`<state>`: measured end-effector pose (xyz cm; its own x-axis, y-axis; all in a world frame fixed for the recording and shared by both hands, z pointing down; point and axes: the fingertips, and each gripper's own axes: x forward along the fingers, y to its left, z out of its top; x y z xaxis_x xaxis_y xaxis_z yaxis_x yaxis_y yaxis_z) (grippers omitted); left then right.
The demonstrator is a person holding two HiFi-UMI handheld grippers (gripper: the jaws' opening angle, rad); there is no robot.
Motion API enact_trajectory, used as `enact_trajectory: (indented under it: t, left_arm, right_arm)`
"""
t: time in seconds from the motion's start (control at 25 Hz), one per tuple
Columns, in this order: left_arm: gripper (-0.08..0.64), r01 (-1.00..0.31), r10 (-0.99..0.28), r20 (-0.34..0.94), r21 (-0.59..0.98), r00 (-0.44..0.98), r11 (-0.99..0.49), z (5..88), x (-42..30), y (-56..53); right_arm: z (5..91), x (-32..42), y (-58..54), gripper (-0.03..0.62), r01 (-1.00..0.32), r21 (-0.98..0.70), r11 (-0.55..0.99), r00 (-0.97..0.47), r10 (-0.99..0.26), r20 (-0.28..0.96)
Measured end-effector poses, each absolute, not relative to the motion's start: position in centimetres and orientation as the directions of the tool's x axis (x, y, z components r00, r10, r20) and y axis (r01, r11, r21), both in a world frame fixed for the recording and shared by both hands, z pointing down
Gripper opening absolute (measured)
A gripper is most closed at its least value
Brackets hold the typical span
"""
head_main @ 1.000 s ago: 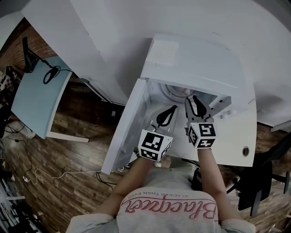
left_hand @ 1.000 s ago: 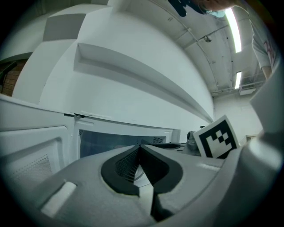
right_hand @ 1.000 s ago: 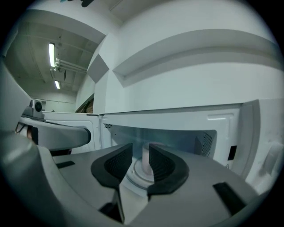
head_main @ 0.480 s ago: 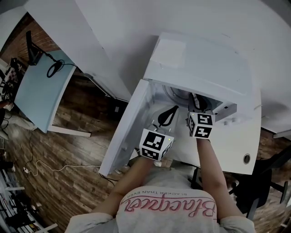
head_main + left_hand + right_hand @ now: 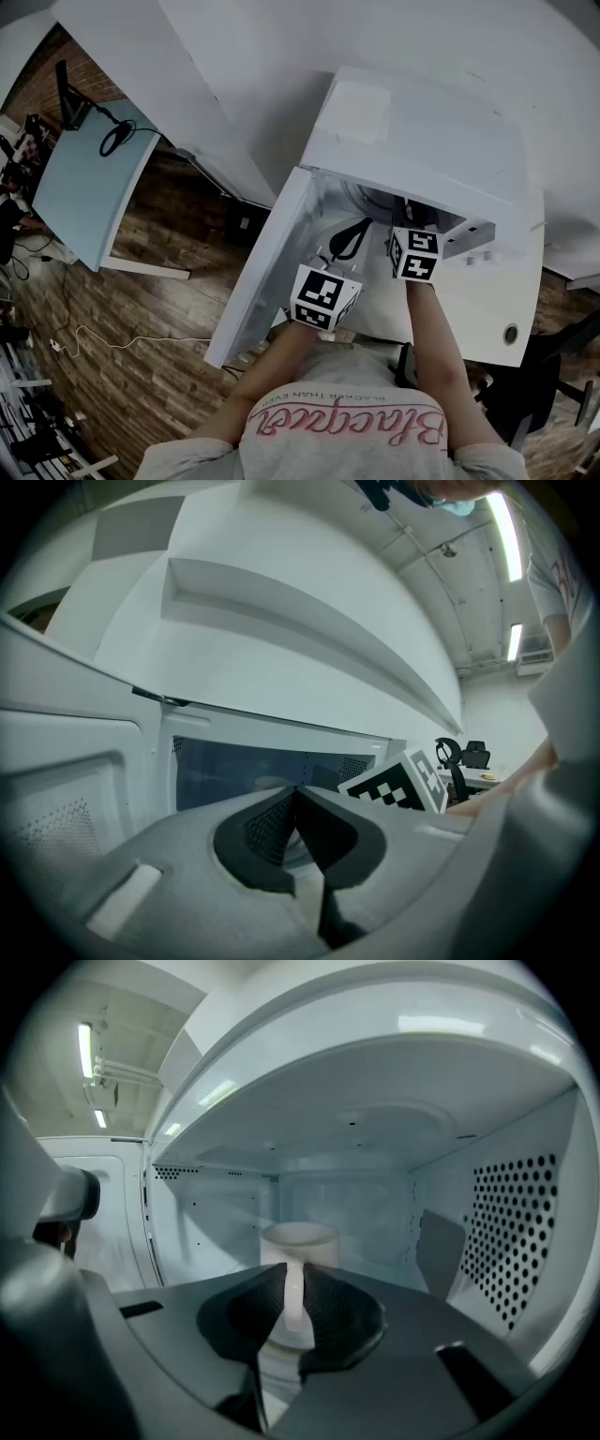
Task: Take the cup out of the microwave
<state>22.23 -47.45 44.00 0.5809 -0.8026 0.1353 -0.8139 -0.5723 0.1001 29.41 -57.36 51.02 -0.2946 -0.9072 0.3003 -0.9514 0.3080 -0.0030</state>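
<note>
At centre frame the right hand-held gripper (image 5: 286, 1283) was clamped on the handle of the cup (image 5: 298, 1239) inside the microwave (image 5: 511, 1241), so a level pull outward seemed next, while the left hand-held gripper (image 5: 295, 803) was closed and empty.

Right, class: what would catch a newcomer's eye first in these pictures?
The white microwave stands open on a white desk, its door swung out to the person's left. Inside, a pale cup stands mid-cavity, and the right gripper has its jaws closed on the handle. The left gripper hangs shut just outside.
</note>
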Motion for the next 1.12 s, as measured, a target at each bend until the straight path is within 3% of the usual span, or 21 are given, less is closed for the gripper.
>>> enact_trajectory:
  t: [1.12]
  left_arm:
    - [0.005, -0.795, -0.784, 0.13, 0.102, 0.607, -0.598, 43.8, 22.0, -46.9]
  right_arm:
    - [49.6, 29.3, -55.0, 0.054, -0.949, -0.025, 0.315, -0.31, -0.912, 0.268]
